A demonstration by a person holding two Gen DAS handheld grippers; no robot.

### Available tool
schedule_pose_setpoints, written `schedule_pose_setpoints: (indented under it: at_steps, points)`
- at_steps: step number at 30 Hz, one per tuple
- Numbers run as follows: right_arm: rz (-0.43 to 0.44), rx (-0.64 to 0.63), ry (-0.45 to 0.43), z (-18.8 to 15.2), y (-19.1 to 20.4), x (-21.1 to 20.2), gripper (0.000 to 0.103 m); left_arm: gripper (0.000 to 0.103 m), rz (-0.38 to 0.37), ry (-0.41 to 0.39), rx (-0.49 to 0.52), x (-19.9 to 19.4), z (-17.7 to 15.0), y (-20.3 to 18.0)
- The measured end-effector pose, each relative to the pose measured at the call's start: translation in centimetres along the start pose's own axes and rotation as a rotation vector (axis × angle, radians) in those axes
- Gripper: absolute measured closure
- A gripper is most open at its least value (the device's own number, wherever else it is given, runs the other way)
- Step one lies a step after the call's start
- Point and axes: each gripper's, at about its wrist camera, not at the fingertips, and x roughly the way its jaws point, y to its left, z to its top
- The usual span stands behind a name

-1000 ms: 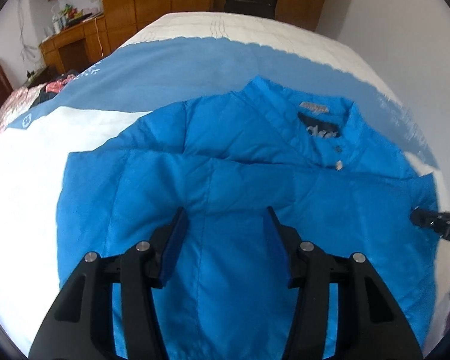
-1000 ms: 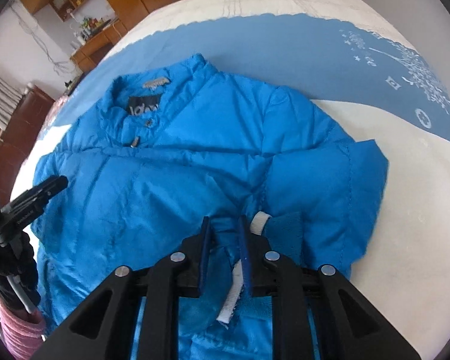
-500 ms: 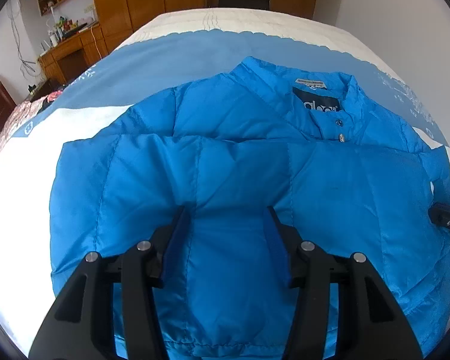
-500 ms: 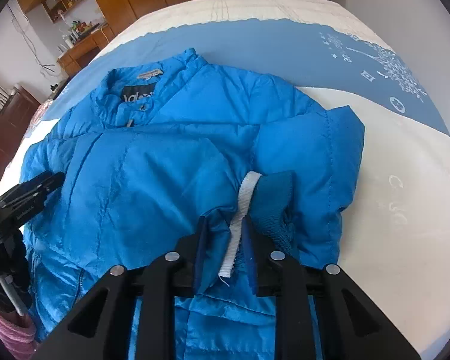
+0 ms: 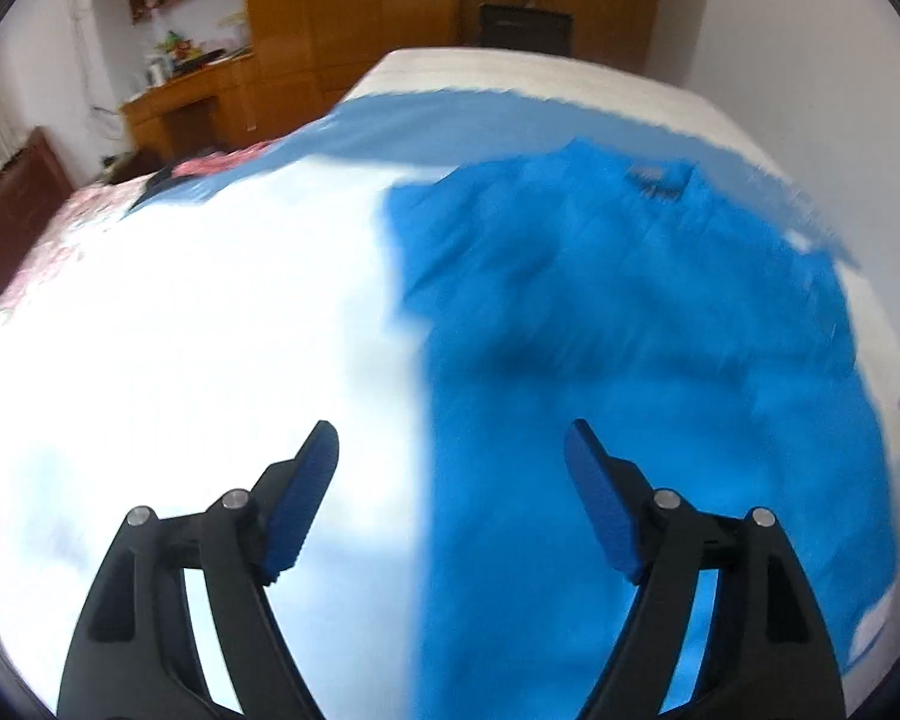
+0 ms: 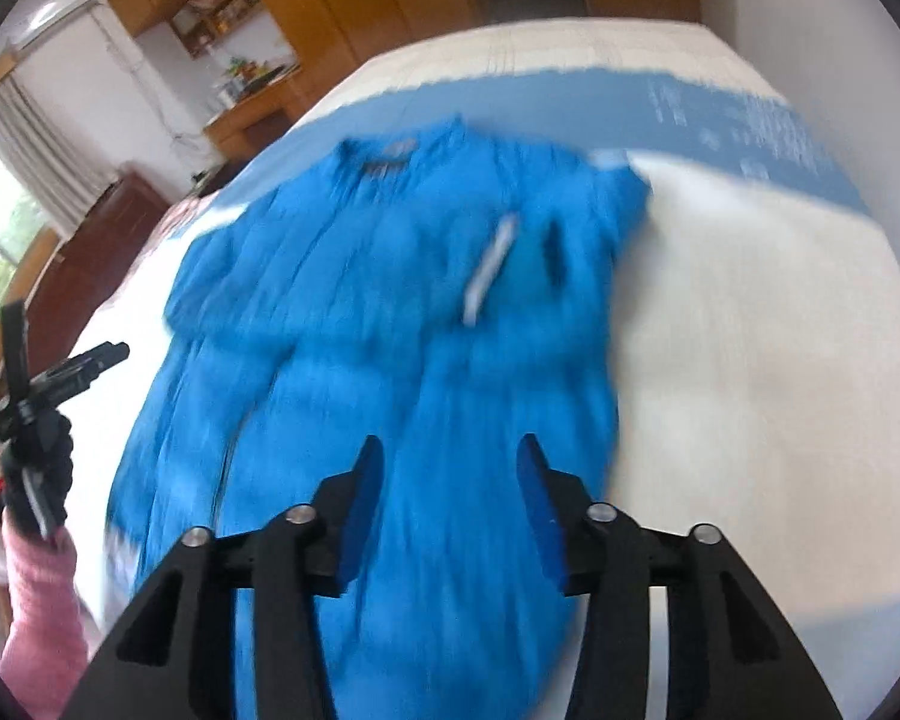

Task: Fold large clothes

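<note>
Both tongs [image 5: 450,450] now off jacket [image 5: 660,330]

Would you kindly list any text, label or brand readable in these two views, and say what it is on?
None is readable.
Dark neck label inside the blue jacket collar: too blurred.
White printed marks on the bedspread's blue band: too blurred to tell whether they are text.

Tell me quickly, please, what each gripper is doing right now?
Left gripper: fingers opening, nothing between them, off the blue jacket.
Right gripper: fingers opening, holding nothing, above the jacket.
</note>
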Motion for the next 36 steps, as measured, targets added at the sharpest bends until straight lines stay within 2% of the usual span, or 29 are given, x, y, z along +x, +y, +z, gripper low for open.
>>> schedule_pose_setpoints:
  at_steps: [4,6,9,11,13,16,20,21,22,23,24,26,28,29,31,33,36]
  points:
    - [-0.02,-0.055,0.035,-7.1,1.0,-1.8,0.037,0.026,-0.054,0.054,-0.089,-3.3,-7.3,3.6]
    - [-0.022,-0.067,0.035,-9.6,1.4,-2.5,0.037,0.026,-0.076,0.059,-0.14,-4.5,-10.4,4.6]
    - [0.033,-0.032,0.069,-12.3,1.6,-2.8,0.034,0.025,-0.108,0.079,-0.167,-4.9,-13.6,4.9]
    - [0.061,-0.016,0.101,-13.5,1.8,-2.5,0.034,0.025,-0.116,0.097,-0.174,-4.5,-15.1,4.8]
    - [0.06,-0.005,0.124,-14.7,2.1,-2.2,0.034,0.025,-0.156,0.105,-0.182,-4.3,-16.4,4.4]
    - [0.073,0.023,0.15,-15.7,2.1,-1.7,0.034,0.025,-0.188,0.106,-0.185,-4.0,-17.2,3.6]
    - [0.098,0.062,0.137,-16.2,2.0,-1.1,0.036,0.028,-0.232,0.11,-0.161,-3.9,-17.6,2.0]
    - [0.107,0.083,0.126,-16.1,1.9,-0.9,0.037,0.031,-0.239,0.108,-0.151,-3.8,-17.6,1.6]
    - [0.114,0.098,0.12,-16.1,1.8,-0.7,0.039,0.036,-0.242,0.109,-0.145,-3.6,-17.5,1.2]
    - [0.117,0.118,0.113,-16.1,1.6,-0.5,0.047,0.039,-0.243,0.109,-0.148,-3.4,-17.5,0.8]
    - [0.114,0.133,0.108,-16.0,1.5,-0.4,0.051,0.045,-0.246,0.108,-0.154,-3.3,-17.4,0.6]
    - [0.127,0.151,0.101,-15.9,1.2,-0.3,0.071,0.059,-0.243,0.105,-0.168,-3.2,-17.1,0.3]
    - [0.157,0.182,0.095,-15.9,0.5,-0.5,0.084,0.077,-0.247,0.096,-0.183,-3.4,-17.0,0.3]
    - [0.175,0.184,0.089,-15.9,0.3,-0.7,0.09,0.081,-0.256,0.094,-0.192,-3.5,-16.9,0.3]
    - [0.207,0.175,0.062,-16.0,0.2,-1.7,0.094,0.089,-0.267,0.08,-0.196,-4.0,-16.9,0.2]
    - [0.226,0.157,0.019,-16.1,0.0,-3.5,0.095,0.09,-0.269,0.065,-0.194,-4.9,-17.1,-0.1]
    - [0.205,0.15,-0.042,-16.1,-1.0,-6.3,0.095,0.091,-0.329,0.055,-0.182,-6.4,-17.5,-0.9]
